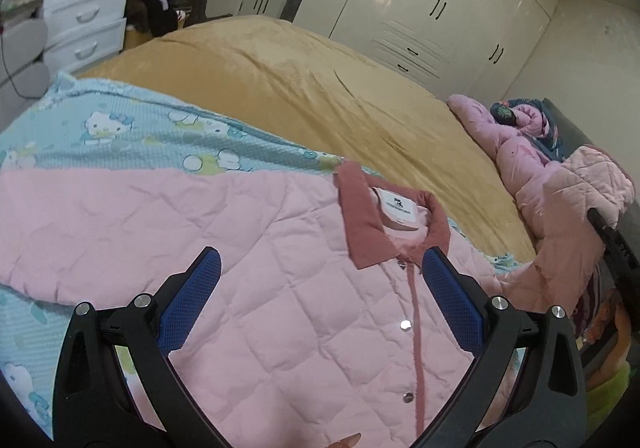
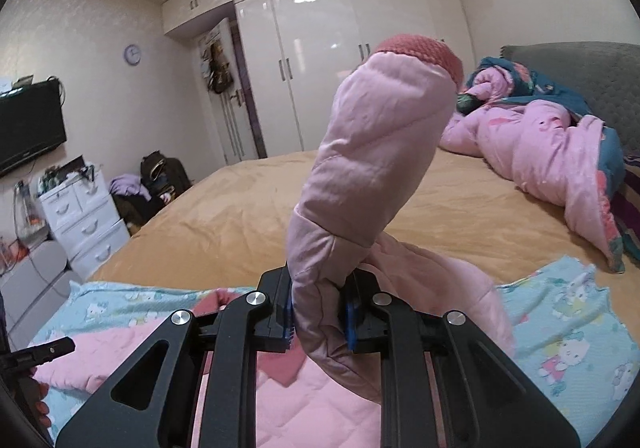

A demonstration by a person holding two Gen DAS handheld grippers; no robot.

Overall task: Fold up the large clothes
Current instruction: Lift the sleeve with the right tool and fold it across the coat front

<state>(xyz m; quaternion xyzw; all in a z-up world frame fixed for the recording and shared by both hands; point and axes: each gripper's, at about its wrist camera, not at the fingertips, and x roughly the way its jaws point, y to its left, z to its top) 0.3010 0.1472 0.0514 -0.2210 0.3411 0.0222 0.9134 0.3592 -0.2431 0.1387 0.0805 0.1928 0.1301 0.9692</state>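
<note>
A pink quilted jacket [image 1: 280, 288] with a darker pink collar [image 1: 384, 224] and snap buttons lies front up on a blue cartoon-print sheet [image 1: 120, 135] on the bed. My left gripper [image 1: 320, 300] is open above its chest, just below the collar, holding nothing. My right gripper [image 2: 320, 320] is shut on the jacket's sleeve [image 2: 372, 167], which stands up in front of the camera, its dark pink cuff [image 2: 420, 47] at the top. The jacket body [image 2: 312, 400] lies under the right gripper.
The bed has a tan cover [image 1: 300, 87]. A bunched pink and blue quilt [image 2: 540, 151] lies near the grey headboard [image 2: 580, 71]. White drawers [image 2: 84, 219], a clothes pile [image 2: 156, 183], a wall TV [image 2: 28, 123] and white wardrobes [image 2: 340, 59] surround the bed.
</note>
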